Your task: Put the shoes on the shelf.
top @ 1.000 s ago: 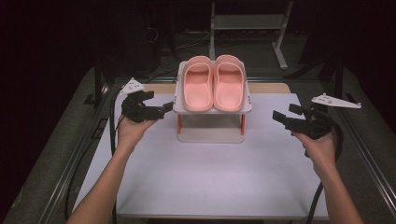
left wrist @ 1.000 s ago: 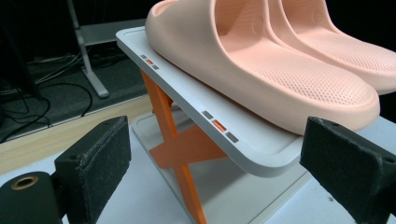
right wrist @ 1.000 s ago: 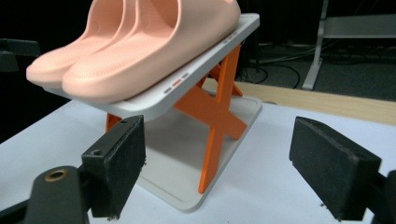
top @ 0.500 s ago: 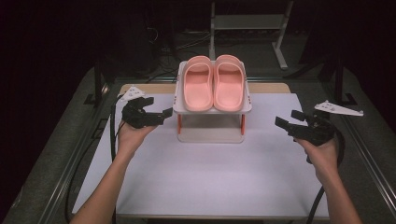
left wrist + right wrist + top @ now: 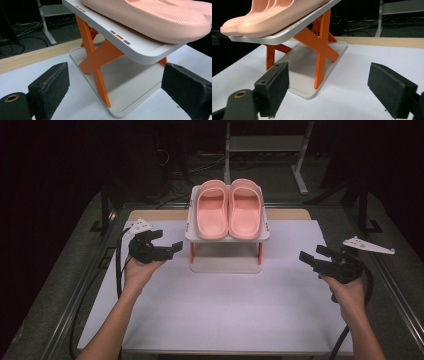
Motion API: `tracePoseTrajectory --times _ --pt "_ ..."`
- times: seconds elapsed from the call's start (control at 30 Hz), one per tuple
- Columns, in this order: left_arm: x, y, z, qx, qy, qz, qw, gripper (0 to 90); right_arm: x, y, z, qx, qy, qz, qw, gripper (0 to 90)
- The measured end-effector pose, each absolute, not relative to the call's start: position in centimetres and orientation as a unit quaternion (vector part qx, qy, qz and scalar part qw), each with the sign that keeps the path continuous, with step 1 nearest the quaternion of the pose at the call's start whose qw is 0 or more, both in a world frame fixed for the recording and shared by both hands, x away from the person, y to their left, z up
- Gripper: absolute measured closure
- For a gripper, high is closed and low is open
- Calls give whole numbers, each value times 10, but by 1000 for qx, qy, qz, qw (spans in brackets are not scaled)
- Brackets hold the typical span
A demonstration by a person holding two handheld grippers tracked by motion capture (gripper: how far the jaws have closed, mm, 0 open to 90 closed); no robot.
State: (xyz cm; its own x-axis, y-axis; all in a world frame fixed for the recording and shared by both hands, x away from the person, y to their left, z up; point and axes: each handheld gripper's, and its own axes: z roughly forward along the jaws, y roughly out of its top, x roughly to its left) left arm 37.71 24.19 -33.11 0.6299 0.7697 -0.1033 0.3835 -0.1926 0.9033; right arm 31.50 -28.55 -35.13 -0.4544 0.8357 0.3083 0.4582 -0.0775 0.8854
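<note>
Pair of pink perforated rubber slippers (image 5: 228, 209) sits side by side on top shelf of white two-tier rack with orange X-legs (image 5: 226, 251), at the far middle of the white-covered table (image 5: 220, 310). Left gripper (image 5: 161, 248) just left of the rack, jaws wide apart, empty; right gripper (image 5: 316, 258) well apart at right, also spread open, holding nothing.

Matt pink foam-like slippers (image 5: 229, 210) on a smooth plastic rack (image 5: 226, 265).

Pair of pink slippers (image 5: 228, 209) side by side atop white two-tier rack (image 5: 226, 265) with orange cross-legs, mid-table
</note>
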Motion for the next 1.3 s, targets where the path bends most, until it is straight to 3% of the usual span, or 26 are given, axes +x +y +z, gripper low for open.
tracePoseTrajectory --times 1.3 --pt "342 264 -375 739 405 188 505 59 284 -302 -398 520 646 537 154 167"
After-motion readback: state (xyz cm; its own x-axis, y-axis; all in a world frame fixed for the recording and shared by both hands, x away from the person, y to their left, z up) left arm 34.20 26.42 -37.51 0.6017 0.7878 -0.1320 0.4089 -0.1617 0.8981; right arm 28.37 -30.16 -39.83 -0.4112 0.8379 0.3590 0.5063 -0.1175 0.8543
